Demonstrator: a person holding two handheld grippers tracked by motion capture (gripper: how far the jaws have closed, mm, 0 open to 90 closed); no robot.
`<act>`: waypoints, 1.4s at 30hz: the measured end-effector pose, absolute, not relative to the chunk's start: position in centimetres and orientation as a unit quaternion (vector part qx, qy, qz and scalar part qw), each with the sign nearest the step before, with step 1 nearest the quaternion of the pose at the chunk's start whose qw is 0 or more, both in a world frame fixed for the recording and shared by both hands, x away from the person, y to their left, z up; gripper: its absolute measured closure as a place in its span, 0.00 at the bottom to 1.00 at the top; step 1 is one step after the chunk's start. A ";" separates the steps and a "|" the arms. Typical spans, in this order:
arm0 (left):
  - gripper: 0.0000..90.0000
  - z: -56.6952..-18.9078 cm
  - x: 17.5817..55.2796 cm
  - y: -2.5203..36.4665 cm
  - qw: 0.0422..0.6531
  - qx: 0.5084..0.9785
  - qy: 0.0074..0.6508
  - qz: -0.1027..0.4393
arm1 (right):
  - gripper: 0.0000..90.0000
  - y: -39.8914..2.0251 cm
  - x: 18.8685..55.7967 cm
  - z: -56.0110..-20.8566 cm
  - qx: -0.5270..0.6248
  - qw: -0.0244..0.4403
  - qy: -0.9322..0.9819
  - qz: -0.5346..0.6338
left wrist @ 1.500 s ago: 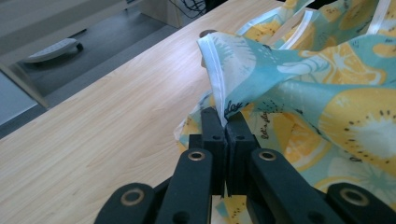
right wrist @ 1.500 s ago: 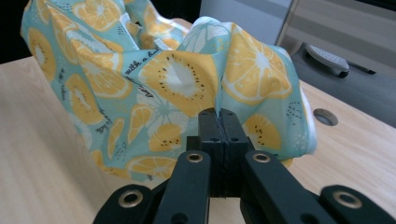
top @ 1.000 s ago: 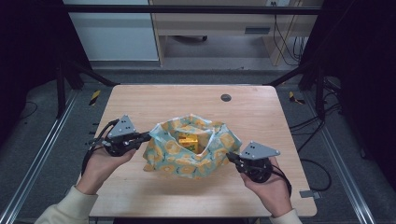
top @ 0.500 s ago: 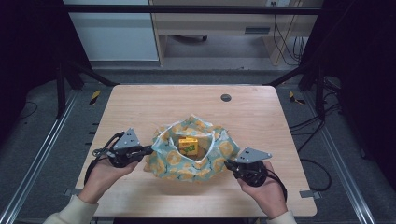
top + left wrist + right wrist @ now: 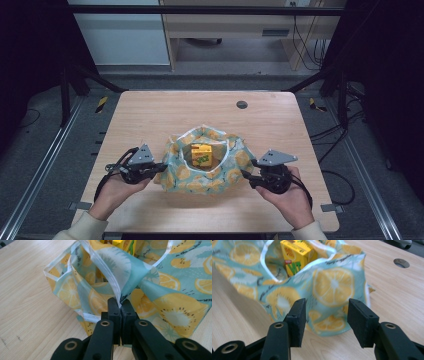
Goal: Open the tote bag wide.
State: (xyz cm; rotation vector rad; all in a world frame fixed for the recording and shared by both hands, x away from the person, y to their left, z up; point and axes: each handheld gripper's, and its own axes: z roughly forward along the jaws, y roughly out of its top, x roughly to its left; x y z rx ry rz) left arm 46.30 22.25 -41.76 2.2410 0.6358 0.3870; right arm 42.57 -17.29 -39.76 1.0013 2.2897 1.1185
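left gripper (image 5: 121, 305): jaws clamped on lemon-print bag (image 5: 207, 167) edge | right gripper (image 5: 325, 315): jaws just been opening, apparently clear of fabric | yellow carton (image 5: 201, 154) upright inside bag

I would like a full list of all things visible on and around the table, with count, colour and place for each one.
Bag: one, teal cloth with lemon print, on the near middle of the table, its mouth open.
Carton: one, yellow, upright inside the bag.
Table: one, light wood, centre of the high view.
Hole: one, dark and round, in the table's far right part.
Cabinet: one, white, on the floor beyond the table.
Left hand-held gripper: one, black, shut on the bag's edge.
Right hand-held gripper: one, black, jaws just opened, apart from the bag's right side.
Hands: two, holding the grippers at the table's near edge.
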 end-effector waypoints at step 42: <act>0.99 -41.0 46.0 23.0 0.402 0.865 0.248 0.171 | 1.00 -15.6 48.8 -35.3 0.344 0.206 0.802 0.444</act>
